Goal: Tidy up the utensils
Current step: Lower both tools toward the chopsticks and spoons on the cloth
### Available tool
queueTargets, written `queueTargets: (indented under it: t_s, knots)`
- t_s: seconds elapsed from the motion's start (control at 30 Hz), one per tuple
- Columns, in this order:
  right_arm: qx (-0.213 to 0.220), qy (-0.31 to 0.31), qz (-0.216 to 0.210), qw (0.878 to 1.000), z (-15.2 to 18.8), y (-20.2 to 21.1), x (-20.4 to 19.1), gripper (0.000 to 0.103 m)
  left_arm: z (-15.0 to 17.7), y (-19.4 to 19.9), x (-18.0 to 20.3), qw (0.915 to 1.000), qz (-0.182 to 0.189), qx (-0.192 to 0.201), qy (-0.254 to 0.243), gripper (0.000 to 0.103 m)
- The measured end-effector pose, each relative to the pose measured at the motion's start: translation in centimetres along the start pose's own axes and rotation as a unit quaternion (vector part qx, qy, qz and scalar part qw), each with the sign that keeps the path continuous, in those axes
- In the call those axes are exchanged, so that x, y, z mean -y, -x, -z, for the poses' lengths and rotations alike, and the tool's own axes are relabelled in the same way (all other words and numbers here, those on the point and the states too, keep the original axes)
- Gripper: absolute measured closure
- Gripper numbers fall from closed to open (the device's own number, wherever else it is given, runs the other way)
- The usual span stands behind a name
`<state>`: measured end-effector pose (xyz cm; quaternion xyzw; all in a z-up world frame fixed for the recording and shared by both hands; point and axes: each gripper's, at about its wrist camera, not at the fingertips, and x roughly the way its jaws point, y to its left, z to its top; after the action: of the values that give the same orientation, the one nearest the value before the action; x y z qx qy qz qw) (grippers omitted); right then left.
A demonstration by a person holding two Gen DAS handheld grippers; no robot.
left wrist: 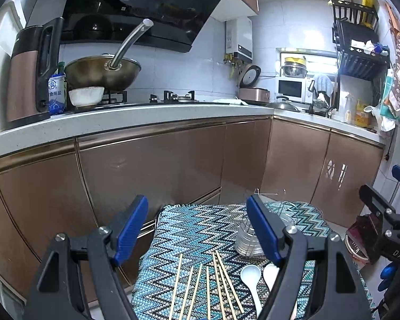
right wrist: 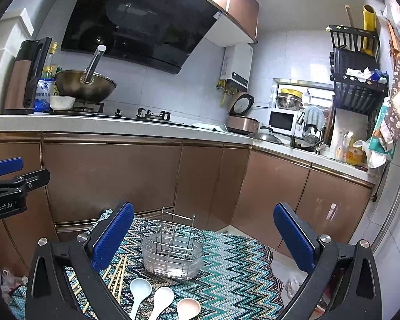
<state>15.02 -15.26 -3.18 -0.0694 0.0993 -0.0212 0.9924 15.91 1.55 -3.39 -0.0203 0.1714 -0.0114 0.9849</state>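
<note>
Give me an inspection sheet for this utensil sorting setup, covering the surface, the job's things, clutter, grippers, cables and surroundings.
Surface: zigzag-patterned cloth covers the small table.
Job's things: clear utensil holder with wire insert, upright, nothing in it; bamboo chopsticks lying loose in a fan; three spoons beside them, pale blue spoon, white spoon, pink spoon, all on the cloth.
Clutter: nothing seen on the cloth besides these.
Grippers: left gripper open, empty, above the chopsticks; right gripper open, empty, facing the holder.
Cables: nothing seen near the work.
Surroundings: kitchen counter with wok, kettle, rice cooker, microwave.
</note>
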Motion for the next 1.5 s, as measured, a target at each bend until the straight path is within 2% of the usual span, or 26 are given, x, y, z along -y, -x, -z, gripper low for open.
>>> queueTargets:
  t_s: [0.13, 0.23, 0.4, 0.57, 0.67, 0.8, 0.97, 1.03, 1.1, 1.17, 1.27, 1.43, 1.5]
  knots:
    - [-0.008, -0.002, -0.006, 1.000, 0.6, -0.4, 0.5, 0.000, 0.1, -0.7, -0.3, 0.9999, 0.003, -0.014, 0.005, 0.028]
    - [-0.027, -0.012, -0.036, 0.999, 1.4, -1.0, 1.6, 0.000, 0.3, -1.6, -0.6, 0.9995, -0.006, -0.031, 0.000, 0.028]
    - [-0.088, -0.015, -0.076, 0.993, 3.9, -3.3, 3.0, 0.000, 1.4, -3.8, -1.0, 0.9969, -0.005, -0.078, -0.008, 0.028]
    - [-0.155, -0.037, -0.117, 0.980, 7.4, -6.3, 4.0, 0.000, 3.0, -6.9, -1.3, 0.9888, 0.030, -0.146, 0.006, 0.028]
    - [-0.190, -0.049, -0.127, 0.972, 9.7, -7.9, 4.6, 0.004, 4.2, -9.0, -1.2, 0.9793, 0.063, -0.191, 0.023, 0.028]
    - [-0.230, -0.077, -0.156, 0.958, 12.3, -10.0, 5.2, 0.020, 5.9, -12.1, -1.2, 0.9610, 0.103, -0.251, 0.053, 0.029]
    - [-0.270, -0.101, -0.194, 0.938, 14.6, -12.5, 5.5, 0.039, 7.7, -16.6, -0.9, 0.9412, 0.112, -0.312, 0.065, 0.031]
    - [-0.284, -0.109, -0.208, 0.930, 15.4, -13.6, 5.7, 0.046, 8.4, -18.7, -0.7, 0.9325, 0.110, -0.338, 0.062, 0.039]
    - [-0.297, -0.115, -0.213, 0.924, 16.1, -14.5, 6.1, 0.052, 9.1, -20.8, -0.5, 0.9238, 0.111, -0.362, 0.059, 0.054]
    - [-0.304, -0.123, -0.218, 0.919, 17.0, -15.1, 6.4, 0.055, 9.7, -22.7, -0.6, 0.9144, 0.108, -0.386, 0.059, 0.062]
    - [-0.311, -0.129, -0.224, 0.915, 17.8, -15.6, 6.9, 0.056, 10.5, -24.9, -0.9, 0.9010, 0.106, -0.415, 0.067, 0.066]
    - [-0.321, -0.129, -0.226, 0.911, 18.8, -16.5, 7.1, 0.056, 11.4, -27.3, -1.0, 0.8875, 0.105, -0.443, 0.073, 0.068]
    - [-0.325, -0.127, -0.229, 0.909, 19.0, -16.8, 7.0, 0.056, 11.7, -28.0, -0.9, 0.8829, 0.103, -0.452, 0.073, 0.073]
